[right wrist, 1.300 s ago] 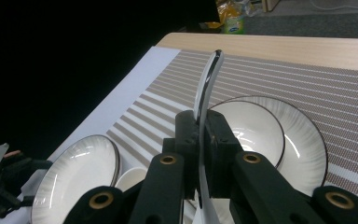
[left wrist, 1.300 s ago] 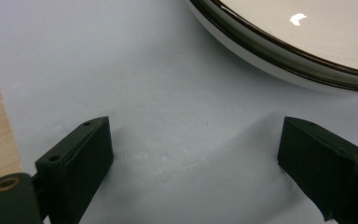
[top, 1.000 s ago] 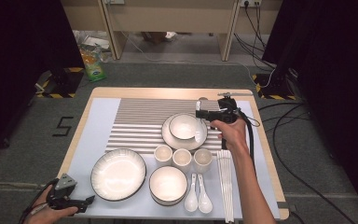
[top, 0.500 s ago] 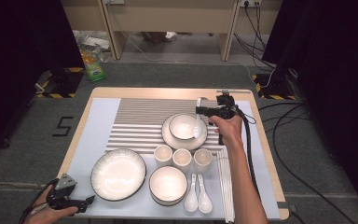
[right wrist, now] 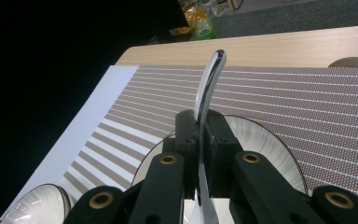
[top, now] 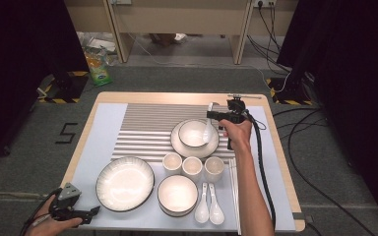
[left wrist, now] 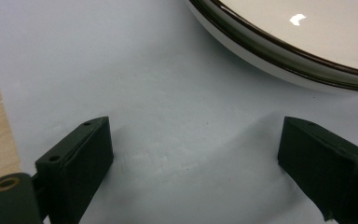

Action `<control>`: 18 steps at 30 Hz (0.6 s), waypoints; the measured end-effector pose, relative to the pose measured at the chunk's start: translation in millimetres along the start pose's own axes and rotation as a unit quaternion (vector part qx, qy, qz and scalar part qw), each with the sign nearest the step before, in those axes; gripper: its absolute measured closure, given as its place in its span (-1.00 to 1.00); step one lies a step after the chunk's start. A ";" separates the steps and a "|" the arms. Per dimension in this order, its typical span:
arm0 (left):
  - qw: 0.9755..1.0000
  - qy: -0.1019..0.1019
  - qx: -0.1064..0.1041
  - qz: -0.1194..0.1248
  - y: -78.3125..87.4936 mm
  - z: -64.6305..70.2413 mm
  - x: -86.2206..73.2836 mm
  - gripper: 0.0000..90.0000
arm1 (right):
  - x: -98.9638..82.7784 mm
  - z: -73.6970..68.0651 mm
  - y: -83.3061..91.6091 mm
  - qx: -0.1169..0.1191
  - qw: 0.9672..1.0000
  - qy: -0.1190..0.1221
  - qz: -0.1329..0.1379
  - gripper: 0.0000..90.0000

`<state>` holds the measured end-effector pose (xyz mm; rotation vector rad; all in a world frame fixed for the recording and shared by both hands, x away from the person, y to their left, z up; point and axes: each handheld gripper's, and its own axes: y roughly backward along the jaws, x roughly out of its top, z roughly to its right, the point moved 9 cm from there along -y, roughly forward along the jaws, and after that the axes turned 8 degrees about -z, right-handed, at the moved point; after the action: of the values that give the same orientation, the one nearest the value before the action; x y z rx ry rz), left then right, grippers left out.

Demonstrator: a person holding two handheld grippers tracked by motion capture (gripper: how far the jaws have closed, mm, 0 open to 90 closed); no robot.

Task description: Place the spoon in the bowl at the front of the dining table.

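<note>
Lowered since the earlier frame, right gripper (top: 211,116) clamps a white spoon (top: 207,129) by its handle (jaws pressed tight), the spoon's scoop dipping into the small bowl (top: 193,132). Left gripper (top: 92,211) rests splayed beside the large plate (top: 124,183).

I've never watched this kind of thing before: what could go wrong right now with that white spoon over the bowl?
The right gripper pinches the spoon by its thin, glossy handle, so it might slip or swivel. Its scoop hangs in the small bowl on a plate; a hard set-down could chip either. The three cups stand close by.
</note>
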<state>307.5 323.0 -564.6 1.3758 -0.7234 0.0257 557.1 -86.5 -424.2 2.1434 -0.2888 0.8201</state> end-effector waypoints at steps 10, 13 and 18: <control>1.000 0.000 0.000 -0.001 0.1 0.0 -0.1 -0.80 | 1.8 5.6 -6.2 0.005 1.000 -0.012 0.003 0.89; 1.000 0.000 0.000 0.001 -0.1 0.0 0.1 -0.80 | 0.6 5.9 -10.5 0.007 1.000 -0.012 0.001 0.89; 1.000 0.001 0.000 0.003 -0.2 0.0 0.1 -0.80 | 0.8 8.0 -14.5 0.005 1.000 -0.016 0.002 0.90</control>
<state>307.7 322.9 -564.7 1.3729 -0.7270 0.0313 568.0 -83.0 -436.2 2.1677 -0.3072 0.7913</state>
